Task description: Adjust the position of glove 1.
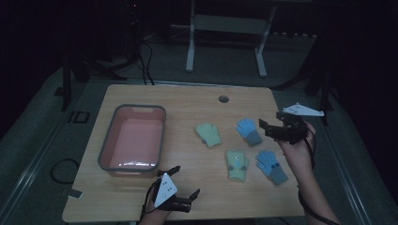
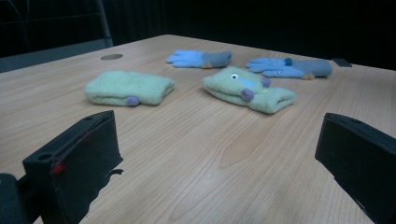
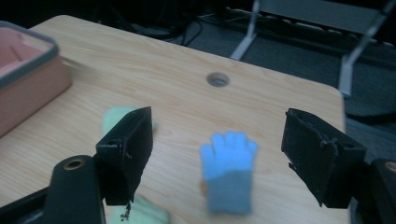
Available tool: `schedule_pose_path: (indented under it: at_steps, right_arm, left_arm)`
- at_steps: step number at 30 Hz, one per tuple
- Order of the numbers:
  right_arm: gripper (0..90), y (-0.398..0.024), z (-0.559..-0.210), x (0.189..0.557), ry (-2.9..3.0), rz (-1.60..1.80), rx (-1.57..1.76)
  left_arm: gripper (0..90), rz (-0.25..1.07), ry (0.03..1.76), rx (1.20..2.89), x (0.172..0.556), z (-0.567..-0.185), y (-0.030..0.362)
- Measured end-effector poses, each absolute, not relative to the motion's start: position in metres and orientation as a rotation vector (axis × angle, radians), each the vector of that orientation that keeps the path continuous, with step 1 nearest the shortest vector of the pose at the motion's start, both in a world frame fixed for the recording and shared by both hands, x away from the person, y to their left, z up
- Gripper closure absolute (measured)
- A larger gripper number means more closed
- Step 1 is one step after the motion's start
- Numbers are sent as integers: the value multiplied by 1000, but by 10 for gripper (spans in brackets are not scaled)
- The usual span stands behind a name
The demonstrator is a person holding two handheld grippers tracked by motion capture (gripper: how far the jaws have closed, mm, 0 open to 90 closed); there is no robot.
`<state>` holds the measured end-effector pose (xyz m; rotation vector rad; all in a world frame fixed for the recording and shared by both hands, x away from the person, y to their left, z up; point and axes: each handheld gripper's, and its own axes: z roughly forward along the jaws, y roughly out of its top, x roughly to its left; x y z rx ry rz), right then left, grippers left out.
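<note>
Four small gloves lie on the right half of the wooden table. The far pair is a green glove and a blue glove. The near pair is a green glove with a face and a blue glove. My right gripper hangs above the table just right of the far blue glove, jaws open and holding nothing. My left gripper rests low at the table's front edge, open and pointing at the gloves.
A pink bin with a grey rim stands on the left half of the table and looks to hold nothing. A round cable hole sits near the far edge. Beyond the table stands a white frame on a dark floor.
</note>
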<state>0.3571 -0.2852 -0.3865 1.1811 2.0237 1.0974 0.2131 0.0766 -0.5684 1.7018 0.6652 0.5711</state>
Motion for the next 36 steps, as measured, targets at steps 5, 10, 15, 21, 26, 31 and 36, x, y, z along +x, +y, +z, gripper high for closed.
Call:
schedule_pose_path:
  at_steps: [5,10,15,21,26,31,36]
  right_arm:
    - [290,-260,-387,366,2068,1122,1118]
    - [314,-235,-392,377,2139,1132,1078]
    - [336,-212,-400,385,2197,1120,1032]
    - [336,-190,-409,390,2252,1118,985]
    - [380,-170,-422,398,2293,1117,958]
    - [423,-151,-438,407,2343,1081,942]
    - [478,-139,-456,419,2407,1042,967]
  left_arm:
    - [0,579,659,1706,212,-568,76]
    - [0,578,654,1710,212,-568,75]
    - [0,576,652,1713,212,-568,75]
    - [0,569,649,1720,212,-568,75]
    - [0,564,651,1717,213,-568,76]
    - [0,562,647,1720,212,-568,75]
    - [0,566,639,1723,212,-568,75]
